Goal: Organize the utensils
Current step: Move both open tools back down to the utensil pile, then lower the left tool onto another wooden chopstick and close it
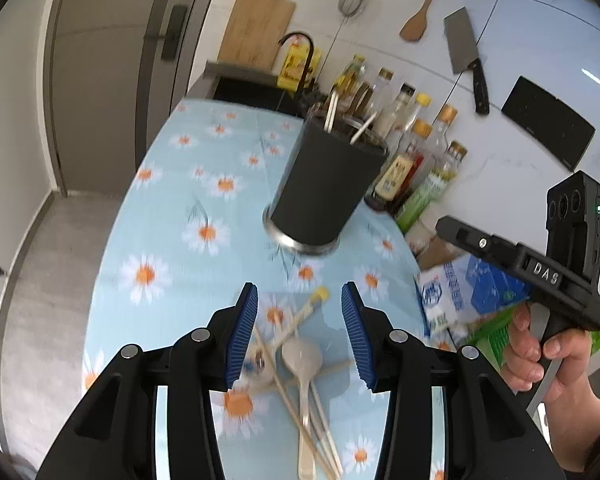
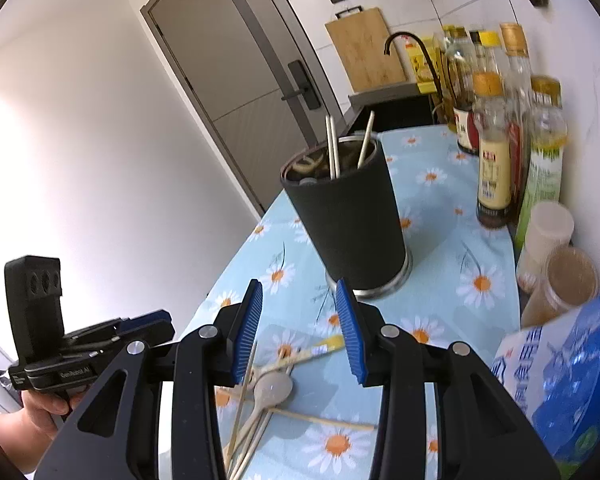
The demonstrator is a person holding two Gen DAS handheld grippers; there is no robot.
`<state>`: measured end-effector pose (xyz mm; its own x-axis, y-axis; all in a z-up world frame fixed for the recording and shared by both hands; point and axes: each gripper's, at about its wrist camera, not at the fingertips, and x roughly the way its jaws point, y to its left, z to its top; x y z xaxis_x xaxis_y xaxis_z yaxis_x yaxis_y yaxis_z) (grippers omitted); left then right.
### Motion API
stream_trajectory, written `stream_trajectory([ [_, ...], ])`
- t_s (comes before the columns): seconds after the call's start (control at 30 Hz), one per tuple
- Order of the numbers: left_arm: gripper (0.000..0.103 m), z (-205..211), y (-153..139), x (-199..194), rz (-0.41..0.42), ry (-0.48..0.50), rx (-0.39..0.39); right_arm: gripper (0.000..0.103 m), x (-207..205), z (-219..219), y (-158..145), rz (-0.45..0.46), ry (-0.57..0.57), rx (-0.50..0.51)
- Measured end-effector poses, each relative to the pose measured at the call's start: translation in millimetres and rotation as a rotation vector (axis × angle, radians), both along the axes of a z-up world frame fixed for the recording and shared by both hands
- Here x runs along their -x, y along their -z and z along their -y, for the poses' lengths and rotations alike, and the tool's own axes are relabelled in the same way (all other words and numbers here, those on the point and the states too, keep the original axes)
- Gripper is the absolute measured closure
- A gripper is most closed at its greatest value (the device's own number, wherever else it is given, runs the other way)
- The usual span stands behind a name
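Observation:
A dark utensil cup [image 1: 328,184] [image 2: 350,220] stands upright on the daisy tablecloth, with a few chopsticks poking out of it. Nearer to me lies a loose pile: a beige spoon [image 1: 302,364] [image 2: 272,390], crossed wooden chopsticks [image 1: 288,392] [image 2: 244,400] and a yellow-tipped stick [image 1: 312,304] [image 2: 324,346]. My left gripper [image 1: 300,332] hovers open over the pile with nothing between its blue pads. My right gripper [image 2: 300,332] is open too, above the same pile, empty. Each gripper shows in the other's view, held by a hand [image 1: 540,344] [image 2: 44,408].
Several sauce and oil bottles [image 1: 416,148] [image 2: 496,140] line the wall side. A blue-white bag [image 1: 460,292] [image 2: 572,376] and lidded jars [image 2: 556,260] sit at the right. A sink tap [image 1: 300,60], cutting board [image 1: 256,28] and hanging cleaver [image 1: 466,52] are beyond. The table edge [image 1: 112,248] drops off at the left.

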<state>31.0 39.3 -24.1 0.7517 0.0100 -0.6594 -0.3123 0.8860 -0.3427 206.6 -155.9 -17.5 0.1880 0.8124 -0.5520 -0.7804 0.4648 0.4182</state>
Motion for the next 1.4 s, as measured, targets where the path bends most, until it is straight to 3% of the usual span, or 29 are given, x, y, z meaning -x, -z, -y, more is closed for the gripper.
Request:
stream_trajectory([
  [0.27,0.061,7,42,16,-0.095,0.033,0.118,0.064,17,10,21,-0.052,-0.019,0.043],
  [0.63,0.063,9,89,3,-0.224,0.107,0.265,0.064,34,15,40,-0.096,-0.006,0.083],
  [1.13,0.084,-11,116,-14,-0.269,0.138,0.437,0.064,47,8,40,-0.115,0.047,0.108],
  [1.4,0.095,-15,121,-21,-0.284,0.144,0.457,0.064,50,9,38,-0.114,0.071,0.125],
])
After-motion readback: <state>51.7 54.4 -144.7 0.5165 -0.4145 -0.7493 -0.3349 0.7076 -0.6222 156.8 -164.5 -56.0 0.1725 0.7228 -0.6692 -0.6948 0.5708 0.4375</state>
